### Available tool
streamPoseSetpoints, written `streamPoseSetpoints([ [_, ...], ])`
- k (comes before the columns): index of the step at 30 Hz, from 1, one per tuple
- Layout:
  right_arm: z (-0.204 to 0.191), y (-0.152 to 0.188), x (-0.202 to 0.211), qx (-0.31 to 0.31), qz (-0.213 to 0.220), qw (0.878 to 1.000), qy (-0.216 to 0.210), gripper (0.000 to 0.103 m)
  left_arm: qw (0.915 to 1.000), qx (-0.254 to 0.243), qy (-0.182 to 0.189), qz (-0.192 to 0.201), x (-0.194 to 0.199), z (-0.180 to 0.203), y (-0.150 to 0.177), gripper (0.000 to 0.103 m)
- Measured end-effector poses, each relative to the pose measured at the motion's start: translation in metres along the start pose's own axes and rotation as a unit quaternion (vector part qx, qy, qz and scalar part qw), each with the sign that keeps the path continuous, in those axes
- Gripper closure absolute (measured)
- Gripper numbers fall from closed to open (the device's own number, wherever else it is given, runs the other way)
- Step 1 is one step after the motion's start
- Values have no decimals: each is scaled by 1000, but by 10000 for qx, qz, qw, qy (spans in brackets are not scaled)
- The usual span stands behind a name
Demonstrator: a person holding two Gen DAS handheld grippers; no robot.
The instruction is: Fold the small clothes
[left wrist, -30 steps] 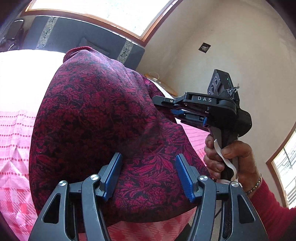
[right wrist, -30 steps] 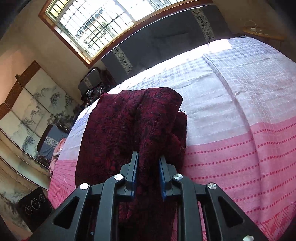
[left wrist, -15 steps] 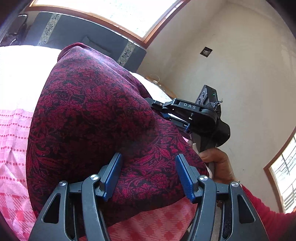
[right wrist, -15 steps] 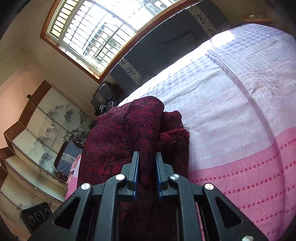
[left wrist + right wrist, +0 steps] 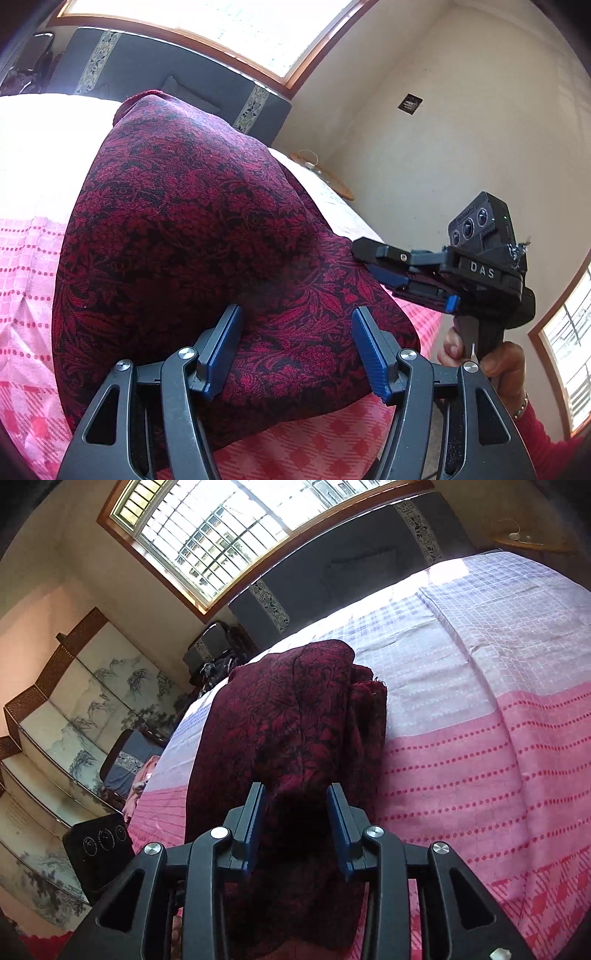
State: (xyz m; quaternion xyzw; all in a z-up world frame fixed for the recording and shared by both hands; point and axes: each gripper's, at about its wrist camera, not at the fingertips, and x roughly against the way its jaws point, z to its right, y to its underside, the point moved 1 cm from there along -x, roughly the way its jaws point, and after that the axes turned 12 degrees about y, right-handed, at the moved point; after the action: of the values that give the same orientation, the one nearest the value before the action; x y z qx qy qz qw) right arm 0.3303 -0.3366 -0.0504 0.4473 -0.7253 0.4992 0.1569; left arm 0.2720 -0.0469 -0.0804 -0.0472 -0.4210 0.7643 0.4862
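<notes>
Both tongs, left (image 5: 295, 350) and just-opening right (image 5: 295, 825), gape astride the maroon cloth's (image 5: 192, 240) edges

garment (image 5: 192, 236) underside: hidden against the bed (image 5: 22, 258), lower centre.
right claw (image 5: 364, 258) tips: far pad hidden, mid right.
person's hand (image 5: 495, 365): partly behind the left claw (image 5: 295, 350).
sleeve (image 5: 546, 446): cut off, lower right.
wall plaque (image 5: 410, 104): too small to tell.

right gripper (image 5: 295, 825) jaws just opened, releasing the red garment (image 5: 295, 720) fold between them
</notes>
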Motion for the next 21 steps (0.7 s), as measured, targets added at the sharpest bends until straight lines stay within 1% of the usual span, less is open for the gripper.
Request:
streamPoseSetpoints([
  [1, -3, 8, -1, 59, -99, 9999, 20, 67, 10000, 7, -1, 12, 0, 1, 0, 41],
  [2, -7, 13, -3, 100, -164, 9998, 6, 69, 10000, 26, -1, 23, 1, 2, 0, 41],
  [3, -9, 17, -4, 142, -165, 9998, 18, 75, 10000, 60, -2, 23, 2, 2, 0, 41],
  [4, -10, 20, -6, 212, -149, 9997, 23, 98, 9999, 122, -2, 20, 4, 6, -2, 41],
  [6, -10, 22, -10, 245, -189, 9994, 147, 96, 9994, 323, 60, 120, 15, 8, -7, 41],
  [7, -7, 22, -7, 193, -138, 9996, 140, 97, 9989, 377, 61, 283, 25, 9, -10, 41],
  [8, -4, 22, 0, 149, -22, 9998, 126, 97, 9982, 361, -4, 474, 35, 9, -14, 40],
  [9, -1, 21, 8, 115, 96, 9998, 137, 97, 9975, 312, -94, 621, 45, 8, -17, 38],
  [11, 5, 22, 16, 80, 177, 9998, 109, 97, 9965, 259, -326, 723, 56, 1, -20, 34],
  [13, 11, 26, 6, 117, 55, 9995, 298, 97, 9961, 315, -625, 532, 55, -13, -20, 34],
  [15, 16, 33, -12, 116, -149, 9990, 401, 97, 9956, 467, -694, 427, 53, -25, -14, 34],
  [16, 18, 36, -18, 81, -177, 9990, 405, 97, 9955, 438, -718, 436, 54, -27, -12, 34],
  [18, 23, 38, -21, -77, -119, 9995, 278, 97, 9949, 138, -897, 442, 52, -21, -7, 34],
  [21, 28, 41, -22, -200, -63, 9996, 185, 98, 9924, -295, -1152, 312, 46, -13, -3, 34],
])
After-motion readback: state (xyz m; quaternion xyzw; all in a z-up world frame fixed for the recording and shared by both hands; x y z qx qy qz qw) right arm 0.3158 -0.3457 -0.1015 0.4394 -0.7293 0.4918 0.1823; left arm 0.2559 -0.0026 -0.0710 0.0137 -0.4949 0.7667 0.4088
